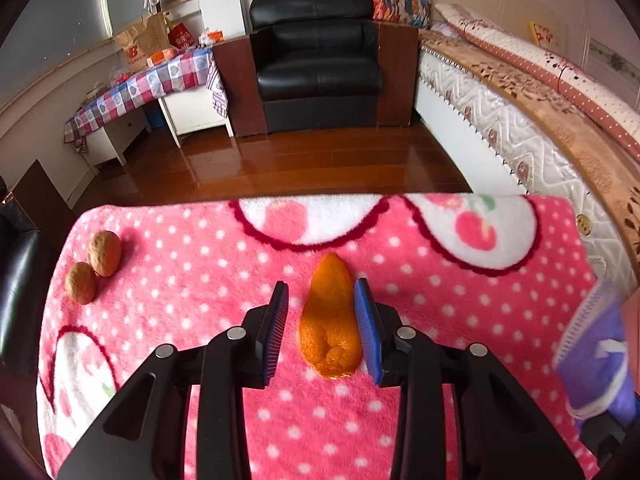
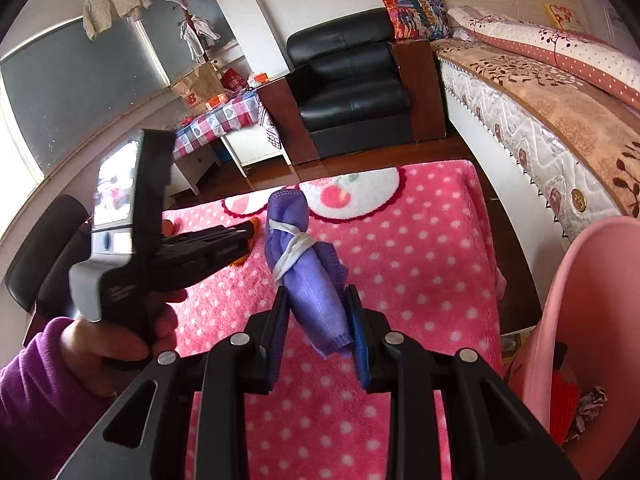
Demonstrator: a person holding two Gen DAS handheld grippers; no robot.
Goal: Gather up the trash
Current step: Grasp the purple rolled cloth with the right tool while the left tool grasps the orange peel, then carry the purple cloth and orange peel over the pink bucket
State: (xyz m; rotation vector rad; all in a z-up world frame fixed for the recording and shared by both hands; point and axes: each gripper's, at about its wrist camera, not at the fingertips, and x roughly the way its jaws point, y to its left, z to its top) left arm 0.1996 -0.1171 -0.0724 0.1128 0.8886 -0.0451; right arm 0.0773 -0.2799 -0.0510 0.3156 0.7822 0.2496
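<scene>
Right gripper [image 2: 316,300]: jaws drawn in on a rolled purple face mask [image 2: 312,276], pads pressing both sides of its lower half. The mask is bound with its own white ear loop; the upper end sticks up past the fingertips and tilts left. It is held clear above the pink blanket [image 2: 420,260].

Left gripper [image 1: 322,300]: jaws apart, nothing gripped. An orange peel [image 1: 330,320] lies on the blanket between the fingers. It sits close beside the blue right pad, with a clear gap to the black left pad. Whether the blue pad touches the peel I cannot tell. The peel's pointed end reaches beyond the fingertips.

In the right wrist view, a hand [image 2: 120,340] in a purple sleeve [image 2: 36,400] grasps the left gripper's handle, which points down at the blanket.

The blanket is fleece with white polka dots and cherry motifs. Two walnuts [image 1: 94,266] rest side by side near its far left corner, well apart from the peel.

A pink plastic bin [image 2: 592,320] stands at the blanket's right edge. Crumpled paper [image 2: 588,412] and something red are inside it.

Beyond are a wooden floor [image 1: 300,164], a black leather armchair [image 1: 320,60], a bed [image 1: 520,112] to the right, and a checked-cloth table [image 1: 160,80] to the left.
</scene>
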